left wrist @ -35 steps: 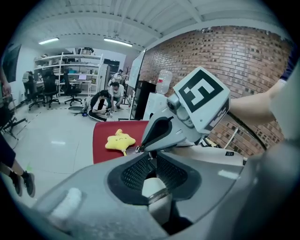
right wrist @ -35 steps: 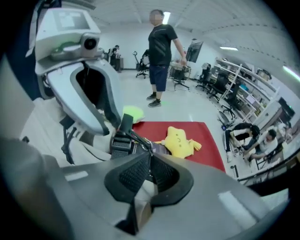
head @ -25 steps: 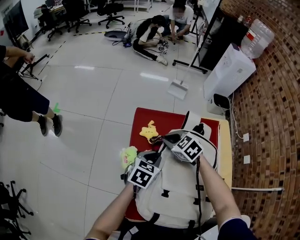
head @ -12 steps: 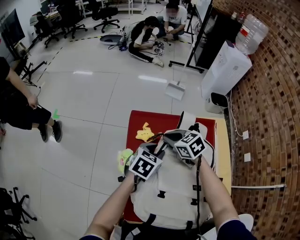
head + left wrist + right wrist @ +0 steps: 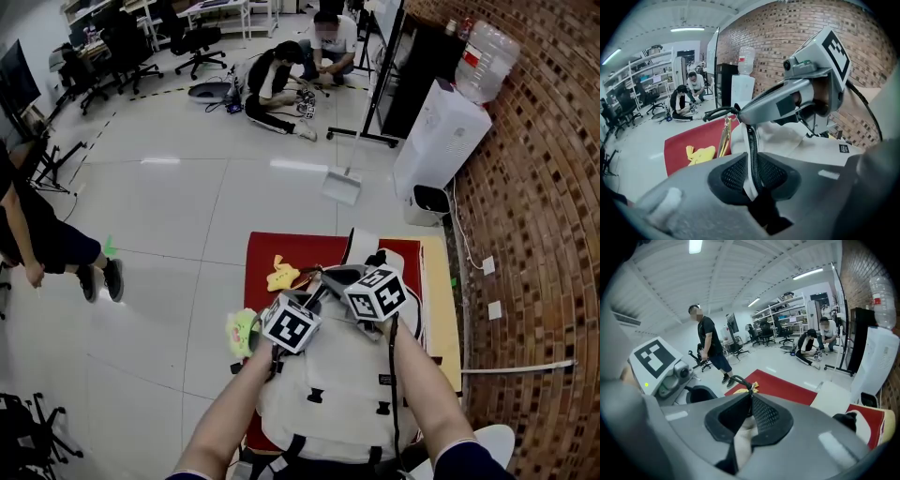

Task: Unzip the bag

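Observation:
A white backpack (image 5: 328, 394) lies on a table under a red cloth (image 5: 272, 248). My left gripper (image 5: 312, 300) is at the bag's top. Its jaws have just been closing, and its pads (image 5: 733, 173) now press on the white edge with the black zipper track (image 5: 752, 145). Just beyond it, my right gripper (image 5: 317, 276) is shut at the head of that track. Its pads (image 5: 764, 413) pinch white fabric by the slider. The black cord pull (image 5: 719, 111) and a gold charm (image 5: 724, 136) stick out past its tips.
A yellow toy (image 5: 281, 274) and a green-yellow toy (image 5: 242, 330) lie on the cloth left of the bag. A water dispenser (image 5: 436, 141) and a brick wall (image 5: 544, 234) are to the right. Two people sit on the floor (image 5: 272, 80), and one stands at left (image 5: 47, 234).
My left gripper has moved up along the bag, closer to the right gripper. The right gripper has rolled a little while keeping its hold. The standing person at left has shifted.

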The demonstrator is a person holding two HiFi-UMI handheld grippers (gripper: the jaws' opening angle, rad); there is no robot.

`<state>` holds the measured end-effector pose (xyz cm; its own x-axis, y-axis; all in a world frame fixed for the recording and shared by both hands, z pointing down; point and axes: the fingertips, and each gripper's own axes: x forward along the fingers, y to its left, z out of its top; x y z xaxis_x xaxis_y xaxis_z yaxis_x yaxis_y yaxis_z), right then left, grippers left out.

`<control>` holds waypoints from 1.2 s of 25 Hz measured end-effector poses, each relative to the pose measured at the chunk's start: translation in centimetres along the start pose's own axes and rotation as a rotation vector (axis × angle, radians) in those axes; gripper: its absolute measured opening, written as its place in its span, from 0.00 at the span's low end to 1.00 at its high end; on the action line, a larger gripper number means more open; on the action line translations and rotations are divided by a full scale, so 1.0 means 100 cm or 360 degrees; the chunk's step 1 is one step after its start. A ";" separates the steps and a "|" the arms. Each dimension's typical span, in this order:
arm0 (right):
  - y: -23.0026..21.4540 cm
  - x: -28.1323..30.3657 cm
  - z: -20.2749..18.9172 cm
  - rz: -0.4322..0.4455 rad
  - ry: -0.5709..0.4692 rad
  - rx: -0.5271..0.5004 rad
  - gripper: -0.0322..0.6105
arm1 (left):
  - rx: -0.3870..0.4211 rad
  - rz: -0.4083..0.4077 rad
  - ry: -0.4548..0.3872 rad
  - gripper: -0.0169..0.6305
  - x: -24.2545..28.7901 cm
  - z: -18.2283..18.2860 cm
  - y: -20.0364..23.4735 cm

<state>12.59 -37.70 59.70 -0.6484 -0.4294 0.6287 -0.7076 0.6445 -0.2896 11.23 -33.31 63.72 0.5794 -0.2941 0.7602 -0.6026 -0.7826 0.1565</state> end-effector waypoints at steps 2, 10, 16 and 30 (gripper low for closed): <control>-0.008 -0.004 0.002 -0.0015 -0.0016 0.0042 0.09 | -0.0001 0.0002 0.0004 0.13 -0.002 0.002 0.000; -0.066 -0.046 0.011 -0.0260 -0.0171 0.0280 0.09 | -0.0012 -0.0015 -0.0010 0.12 -0.014 0.001 0.001; -0.099 -0.075 -0.013 -0.0357 -0.0267 0.0523 0.09 | -0.0049 -0.0019 -0.0015 0.12 -0.022 -0.001 0.007; -0.155 -0.154 -0.103 -0.0643 -0.0343 0.0855 0.09 | -0.0133 -0.0039 0.0000 0.12 -0.028 -0.007 0.013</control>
<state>36.42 -34.54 61.92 -0.3076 -0.7207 0.6213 -0.9094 0.0306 -0.4147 8.46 -33.10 62.23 0.5945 -0.2754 0.7555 -0.6321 -0.7408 0.2273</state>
